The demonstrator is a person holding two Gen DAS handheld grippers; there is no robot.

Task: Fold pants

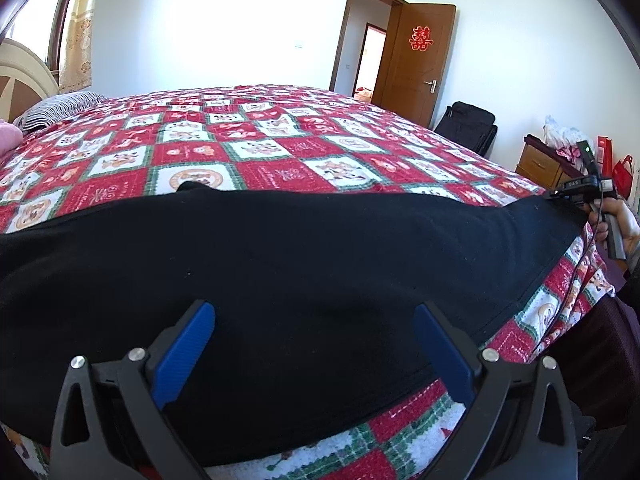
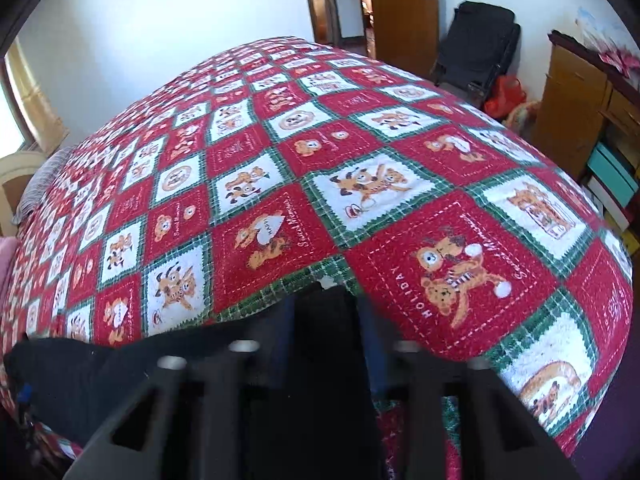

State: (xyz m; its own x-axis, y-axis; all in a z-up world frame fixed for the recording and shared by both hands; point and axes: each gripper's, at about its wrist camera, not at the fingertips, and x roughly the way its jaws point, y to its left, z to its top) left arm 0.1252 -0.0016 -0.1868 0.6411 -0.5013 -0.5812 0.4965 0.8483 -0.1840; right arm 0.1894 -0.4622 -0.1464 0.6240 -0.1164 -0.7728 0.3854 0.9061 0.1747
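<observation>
We find the black pants [image 1: 280,264] spread across the near edge of the bed [image 1: 260,148], filling the lower half of the left wrist view as a long dark band over the red, white and green patchwork cover.

Our left tongs [image 1: 314,354] stand wide open at the bottom of that frame, blue pads apart on either side of the cloth's near hem and gripping nothing. Our right tongs [image 2: 326,344] sit at the bottom centre of their own view, drawn close together with a fold of the black fabric between them; at the right edge of the left view the same tool meets the far corner of the pants, so we judge it clamped on that end.

The cloth looks soft, limp and fairly thick, perhaps fleece; we expect it to sag and drag on the cover, not slide. Corners and hems seem the best places to hold, pinching both layers together.

Much stays unclear. The uniform black hides seams, waistband and leg split, so we cannot say which end is which. The left end runs out of frame, and the right view is blurred at the tips.
</observation>
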